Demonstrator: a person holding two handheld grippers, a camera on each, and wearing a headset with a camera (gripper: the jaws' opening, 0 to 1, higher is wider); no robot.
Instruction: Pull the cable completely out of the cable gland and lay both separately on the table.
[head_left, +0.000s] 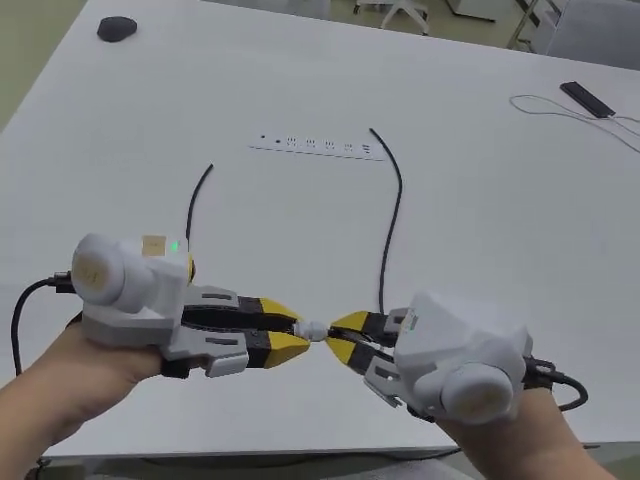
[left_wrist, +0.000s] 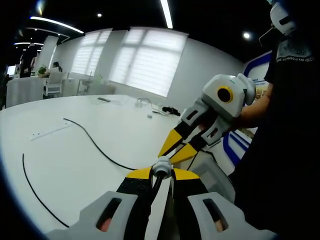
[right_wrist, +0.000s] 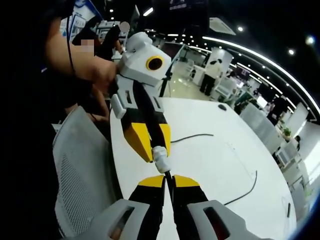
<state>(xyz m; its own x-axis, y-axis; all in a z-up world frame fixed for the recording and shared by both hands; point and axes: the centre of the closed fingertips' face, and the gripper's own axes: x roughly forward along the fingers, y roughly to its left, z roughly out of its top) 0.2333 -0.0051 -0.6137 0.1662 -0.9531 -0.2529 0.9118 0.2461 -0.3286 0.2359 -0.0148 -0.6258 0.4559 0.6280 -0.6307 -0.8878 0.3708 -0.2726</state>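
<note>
A small white cable gland (head_left: 312, 328) hangs just above the table's near edge between the two grippers. My left gripper (head_left: 293, 332) comes in from the left and is shut on the gland (left_wrist: 161, 168). My right gripper (head_left: 337, 338) faces it from the right, shut on the black cable (right_wrist: 170, 184) right behind the gland (right_wrist: 160, 156). The rest of the cable (head_left: 396, 215) trails away over the white table toward the power strip. The yellow fingertips of the two grippers almost touch.
A second, shorter black cable (head_left: 197, 198) lies on the table to the left. A white power strip (head_left: 318, 147) sits mid-table, a dark mouse (head_left: 117, 28) far left, and a black device with a white lead (head_left: 588, 99) far right. A mesh chair (right_wrist: 80, 170) stands beside the table.
</note>
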